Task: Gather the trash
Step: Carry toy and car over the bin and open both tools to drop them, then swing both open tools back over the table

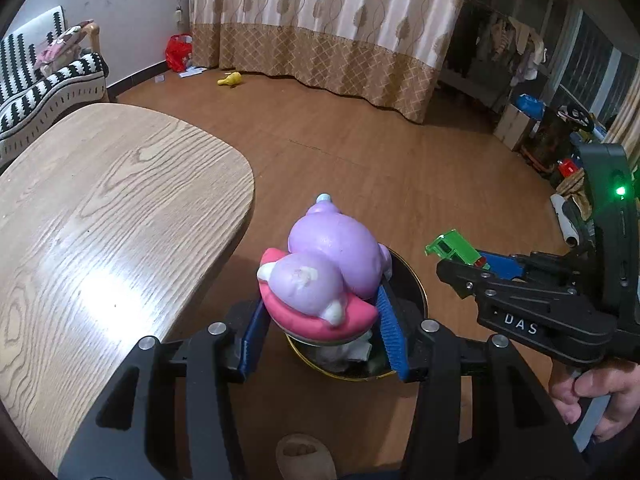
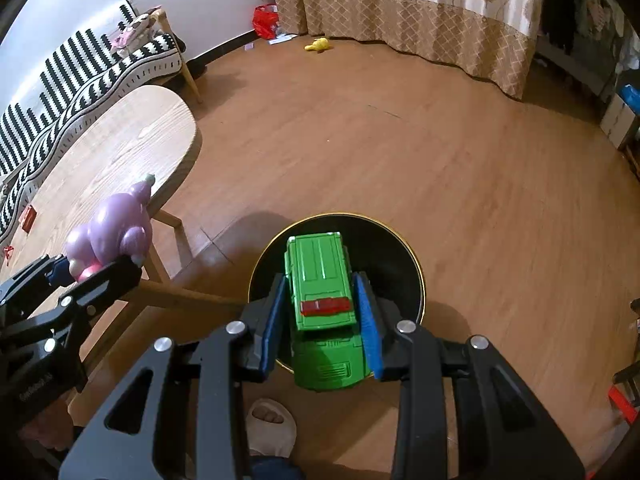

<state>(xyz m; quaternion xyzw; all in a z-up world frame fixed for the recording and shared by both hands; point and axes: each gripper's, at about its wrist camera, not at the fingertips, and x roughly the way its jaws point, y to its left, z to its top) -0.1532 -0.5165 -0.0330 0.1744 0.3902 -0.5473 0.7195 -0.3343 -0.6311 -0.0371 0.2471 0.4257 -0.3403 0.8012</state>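
Observation:
My left gripper (image 1: pixel 322 304) is shut on a purple animal toy (image 1: pixel 332 256) with a pink base, its blue pads pressing both sides. The toy hangs over a black bin (image 1: pixel 418 292) with a gold rim; crumpled white paper (image 1: pixel 348 354) lies inside. To the right, my right gripper (image 1: pixel 470 266) holds a green toy car (image 1: pixel 454 246). In the right wrist view my right gripper (image 2: pixel 320 296) is shut on the green toy car (image 2: pixel 320 276), directly above the bin (image 2: pixel 416 276). The left gripper (image 2: pixel 94 270) with the purple toy (image 2: pixel 112 232) is at the left.
A light wooden table (image 1: pixel 100 220) stands left of the bin, a striped sofa (image 1: pixel 40 88) behind it. A slippered foot (image 1: pixel 304 456) is near the bin. On the far floor lie a yellow toy (image 1: pixel 230 79) and a red bag (image 1: pixel 179 52). Boxes and toys (image 1: pixel 560 152) crowd the right wall.

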